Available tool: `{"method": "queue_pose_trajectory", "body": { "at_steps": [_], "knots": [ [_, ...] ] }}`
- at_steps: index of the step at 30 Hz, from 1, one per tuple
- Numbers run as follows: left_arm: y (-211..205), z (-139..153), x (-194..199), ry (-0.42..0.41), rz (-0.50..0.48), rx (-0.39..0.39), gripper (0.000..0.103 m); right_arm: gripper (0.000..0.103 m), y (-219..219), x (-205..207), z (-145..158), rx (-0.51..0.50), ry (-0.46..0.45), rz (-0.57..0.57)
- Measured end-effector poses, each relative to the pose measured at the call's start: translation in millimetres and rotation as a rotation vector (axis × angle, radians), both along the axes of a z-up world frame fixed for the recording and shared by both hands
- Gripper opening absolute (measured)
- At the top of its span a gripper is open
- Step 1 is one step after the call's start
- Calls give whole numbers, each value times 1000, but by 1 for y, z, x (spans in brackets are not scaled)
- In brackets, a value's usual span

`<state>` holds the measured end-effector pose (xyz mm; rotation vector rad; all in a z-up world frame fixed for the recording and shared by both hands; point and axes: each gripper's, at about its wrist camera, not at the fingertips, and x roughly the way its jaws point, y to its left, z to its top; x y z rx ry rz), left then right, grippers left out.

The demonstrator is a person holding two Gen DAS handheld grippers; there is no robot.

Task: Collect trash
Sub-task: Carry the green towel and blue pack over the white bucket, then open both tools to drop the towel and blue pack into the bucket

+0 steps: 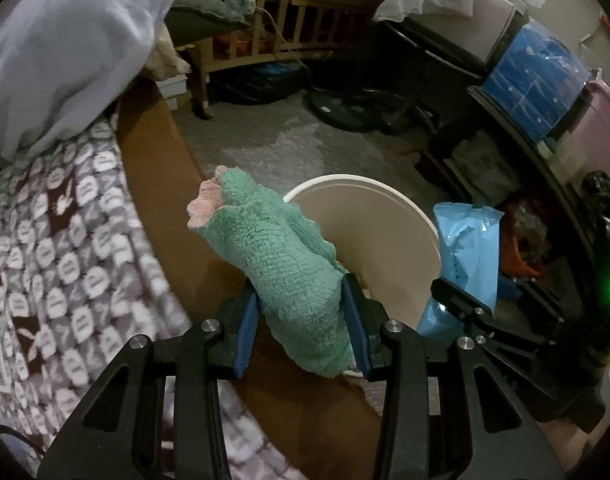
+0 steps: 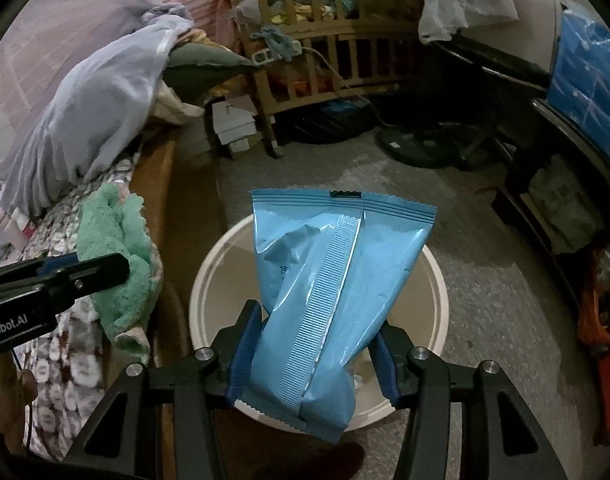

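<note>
Left wrist view: the left tongs [image 1: 303, 312] are clenched on one green fluffy cloth [image 1: 281, 256], which has a pink edge at its far end and sticks up and forward between the two blue pads [image 1: 355, 320]. Behind it on the floor stands one white bucket [image 1: 385, 216], its mouth open upward. To the right, the right tongs [image 1: 461, 304] hold one blue packet [image 1: 471, 248] beside the bucket's rim. On the left lies a bed with a patterned blanket [image 1: 65, 248] and a brown bed frame [image 1: 161, 168]. One wooden crib [image 1: 301, 20] stands at the back.

Right wrist view: the right tongs [image 2: 311, 354] grasp the one blue packet [image 2: 337, 288] near its lower half; it hangs above the open mouth of the white bucket [image 2: 209, 280]. At left, the left tongs [image 2: 85, 270] grip the green fluffy cloth [image 2: 117, 256] over the edge of the bed, beside the bucket. The wooden crib [image 2: 329, 44] is behind, and one fan base [image 2: 417, 146] lies on the floor.
</note>
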<state>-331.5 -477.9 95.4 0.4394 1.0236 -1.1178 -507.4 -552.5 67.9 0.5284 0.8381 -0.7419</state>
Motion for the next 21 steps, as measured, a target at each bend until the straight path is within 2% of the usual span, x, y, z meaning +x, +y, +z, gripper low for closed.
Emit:
{"method": "queue_pose_trajectory", "body": {
  "at_steps": [21],
  "knots": [
    [-23, -14, -4, 42, -55, -5, 38, 50, -18, -7, -17, 34, 21, -47]
  ]
}}
